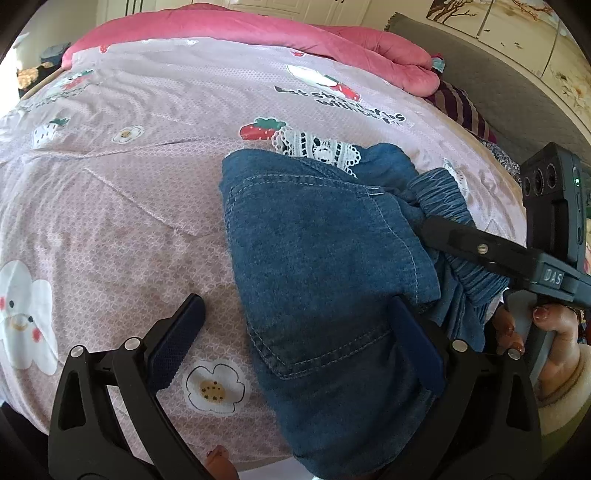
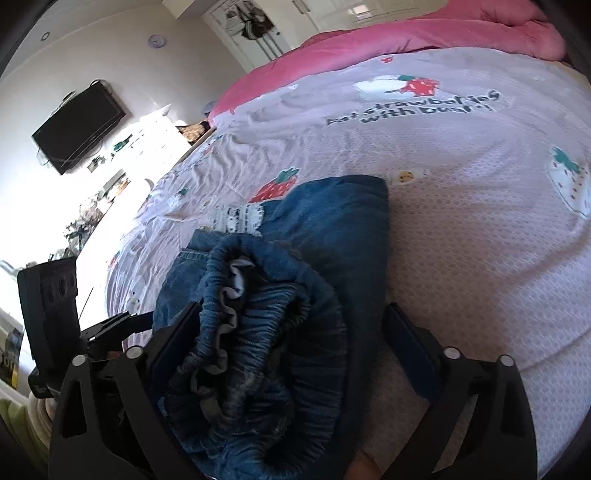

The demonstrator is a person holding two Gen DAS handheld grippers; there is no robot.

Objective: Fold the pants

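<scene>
Small blue denim pants (image 1: 321,258) lie folded on the pink printed bedsheet (image 1: 110,221), with a white lace trim (image 1: 317,147) at the far end. My left gripper (image 1: 299,343) is open wide; its right finger (image 1: 417,347) rests on the denim and its left finger (image 1: 177,343) is over bare sheet. In the right wrist view the bunched elastic waistband (image 2: 258,332) sits between the jaws of my right gripper (image 2: 291,343). Its left pad (image 2: 177,339) touches the fabric, while the right pad (image 2: 410,347) stands apart from it. One right-gripper finger (image 1: 461,243) crosses the waistband (image 1: 443,195).
A pink quilt (image 1: 258,33) is heaped along the far side of the bed. A striped cloth (image 1: 461,107) and a grey headboard (image 1: 517,85) lie to the right. A hand (image 1: 554,332) holds the right gripper's handle. A wall television (image 2: 77,125) hangs beyond the bed's left edge.
</scene>
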